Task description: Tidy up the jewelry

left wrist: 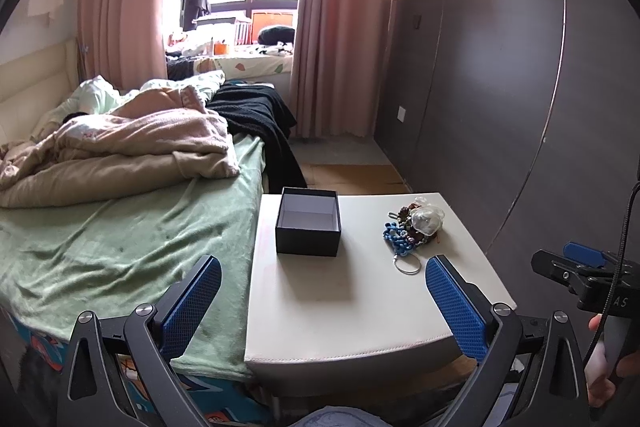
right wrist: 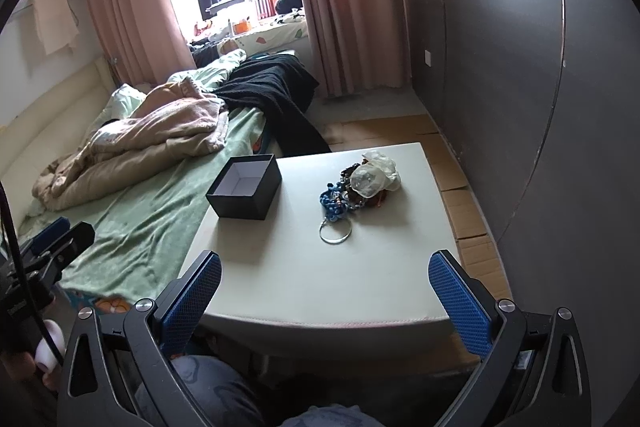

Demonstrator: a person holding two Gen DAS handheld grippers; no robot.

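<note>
A: Black box (right wrist: 244, 187) sits ahead-left of the right gripper (right wrist: 325, 293), jewelry pile (right wrist: 358, 189) dead ahead. Both spread wide, holding nothing.

B: Left gripper (left wrist: 323, 297) too. Tangled beads, could drag the whole clump or snag the ring (right wrist: 335, 231).

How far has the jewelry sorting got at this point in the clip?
Nothing looks done yet: the black box sits open and empty on the white table. Nothing is in hand either; the left tongs and right tongs are both open and short of the items. All of it remains: the jewelry pile, with a blue braided piece, beads, a clear bag and a metal ring, still lies beside the box.
</note>
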